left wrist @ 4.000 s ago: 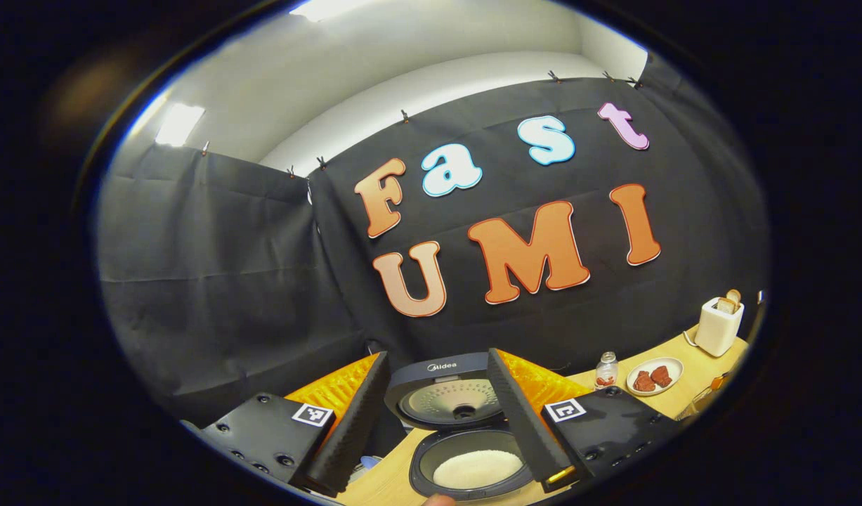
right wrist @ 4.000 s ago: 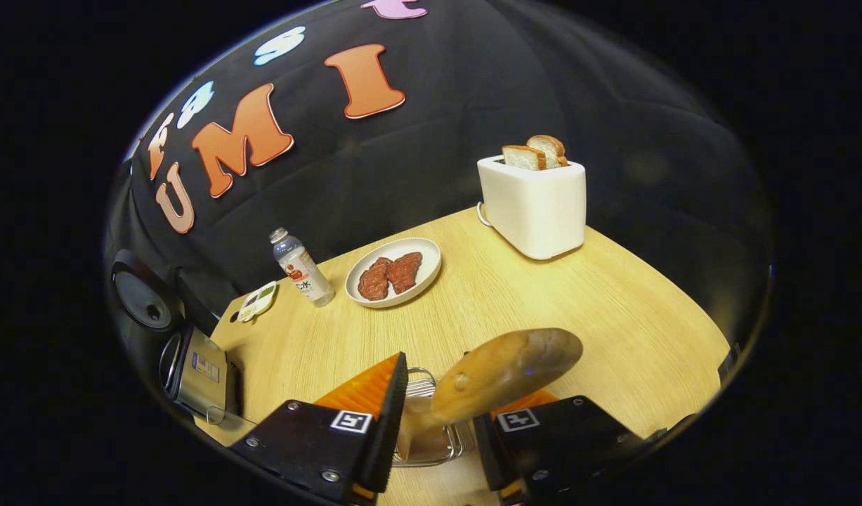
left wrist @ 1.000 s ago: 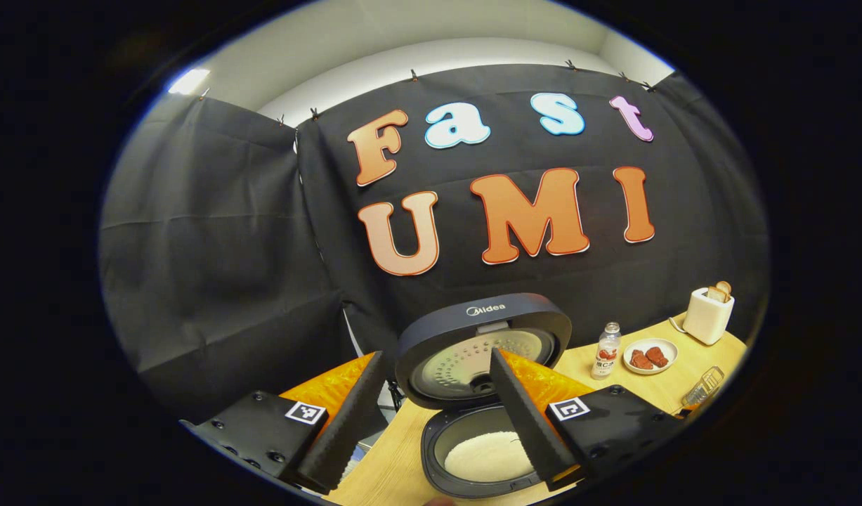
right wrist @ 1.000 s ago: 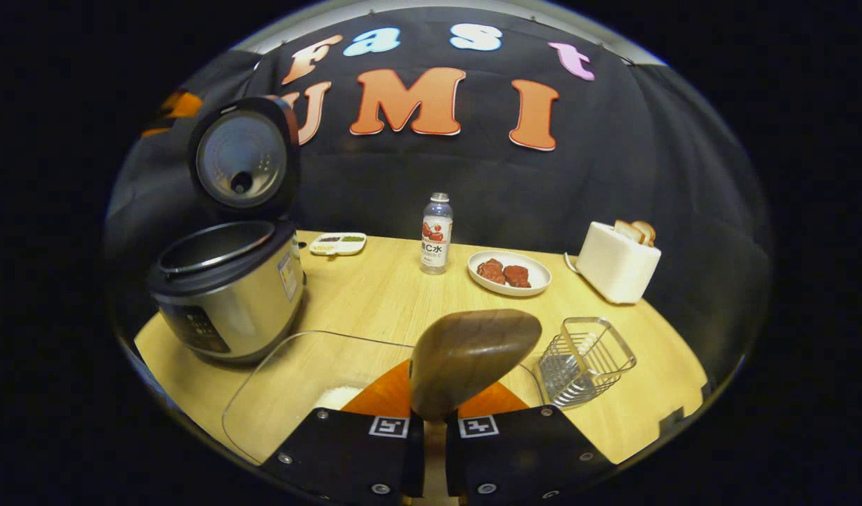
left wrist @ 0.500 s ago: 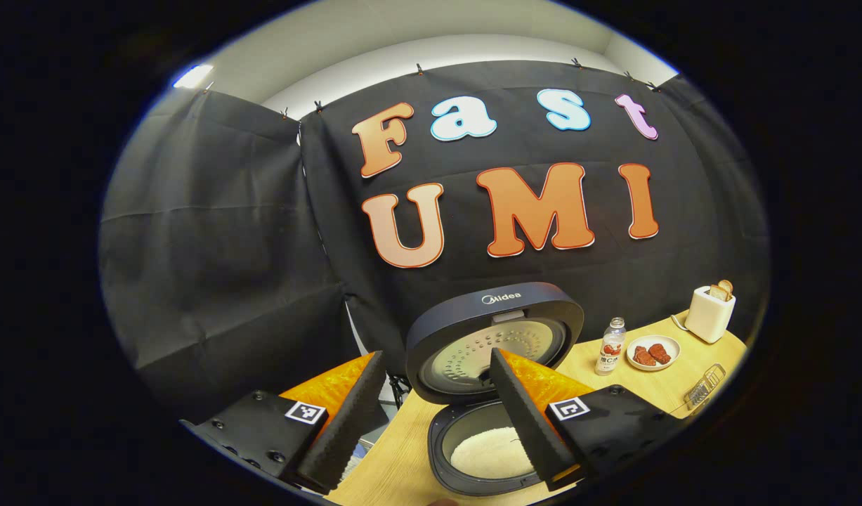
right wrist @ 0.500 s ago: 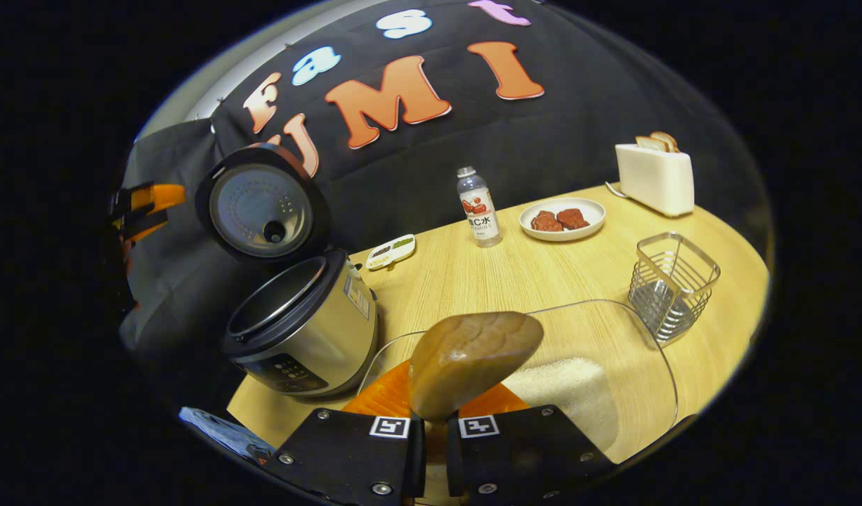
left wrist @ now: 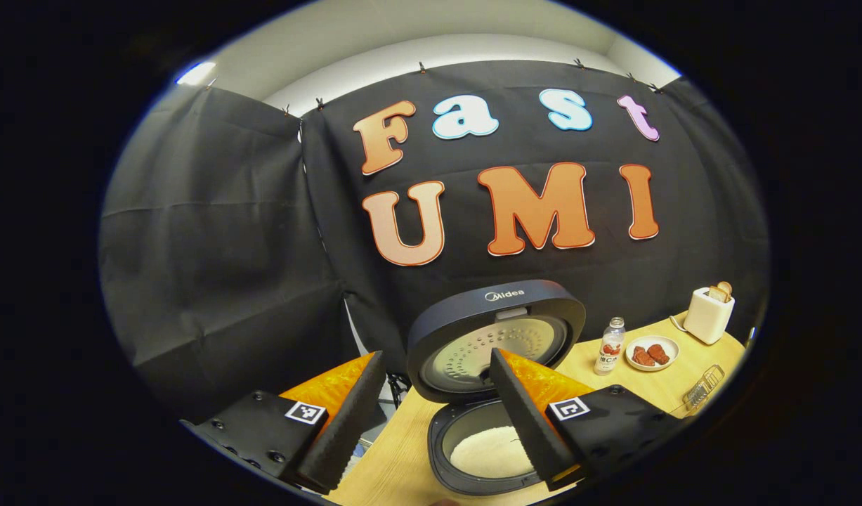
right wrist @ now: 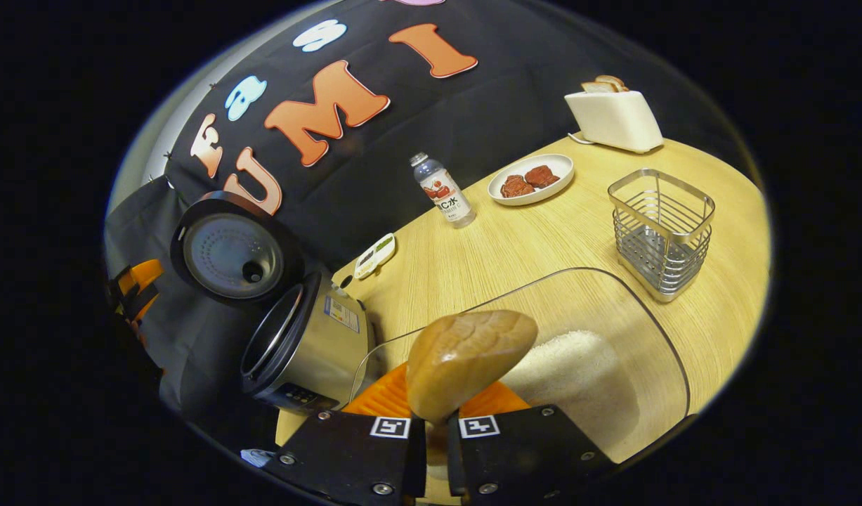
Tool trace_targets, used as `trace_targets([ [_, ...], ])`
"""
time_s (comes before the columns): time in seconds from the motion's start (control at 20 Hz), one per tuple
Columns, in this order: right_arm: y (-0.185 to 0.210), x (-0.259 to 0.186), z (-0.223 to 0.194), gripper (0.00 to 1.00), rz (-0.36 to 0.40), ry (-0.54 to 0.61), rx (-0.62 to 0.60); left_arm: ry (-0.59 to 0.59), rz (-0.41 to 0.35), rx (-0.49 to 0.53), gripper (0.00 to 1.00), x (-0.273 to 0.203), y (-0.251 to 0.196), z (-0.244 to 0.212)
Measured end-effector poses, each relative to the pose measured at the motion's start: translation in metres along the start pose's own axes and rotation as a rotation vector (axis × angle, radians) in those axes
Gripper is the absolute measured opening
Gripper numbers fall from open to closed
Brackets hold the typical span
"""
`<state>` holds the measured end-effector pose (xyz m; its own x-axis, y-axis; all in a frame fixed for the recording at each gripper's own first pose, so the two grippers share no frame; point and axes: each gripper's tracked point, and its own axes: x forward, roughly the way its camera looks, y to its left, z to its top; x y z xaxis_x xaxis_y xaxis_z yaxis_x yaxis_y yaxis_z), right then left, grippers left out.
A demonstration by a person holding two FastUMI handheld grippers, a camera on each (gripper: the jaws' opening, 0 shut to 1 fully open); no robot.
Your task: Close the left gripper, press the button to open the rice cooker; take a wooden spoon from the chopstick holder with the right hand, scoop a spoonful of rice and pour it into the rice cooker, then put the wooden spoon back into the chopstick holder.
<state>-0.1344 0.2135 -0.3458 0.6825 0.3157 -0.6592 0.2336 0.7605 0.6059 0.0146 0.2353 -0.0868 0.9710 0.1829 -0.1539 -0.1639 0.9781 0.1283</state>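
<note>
The rice cooker stands open, its lid upright and white rice in its pot. My left gripper hovers open in front of it, nothing between its fingers. In the right gripper view, my right gripper is shut on the handle of the wooden spoon, whose bowl points forward, empty. The spoon hangs over a clear glass dish holding a heap of rice. The wire chopstick holder stands empty beyond the dish. The cooker sits to the left, lid raised.
On the wooden table stand a drink bottle, a plate with meat, a white toaster with bread and a small white tray. The left gripper's orange part shows at the far left.
My right gripper has rolled and moved with the spoon out over the glass dish, closer to the rice heap. The left gripper has hardly moved and stays open.
</note>
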Motion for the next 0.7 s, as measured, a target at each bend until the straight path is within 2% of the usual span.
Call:
trace_targets([
  [0.2,-0.003,-0.005,0.006,0.11,0.033,0.019,0.093,0.004,-0.002,-0.002,0.99,-0.002,-0.006,0.001],
  [0.5,-0.008,-0.012,0.024,0.11,0.102,0.041,0.310,0.009,0.006,-0.017,0.99,-0.006,-0.016,0.000],
  [0.7,-0.016,-0.020,0.039,0.12,0.123,0.050,0.366,0.004,0.017,-0.013,0.99,-0.009,-0.020,0.005],
])
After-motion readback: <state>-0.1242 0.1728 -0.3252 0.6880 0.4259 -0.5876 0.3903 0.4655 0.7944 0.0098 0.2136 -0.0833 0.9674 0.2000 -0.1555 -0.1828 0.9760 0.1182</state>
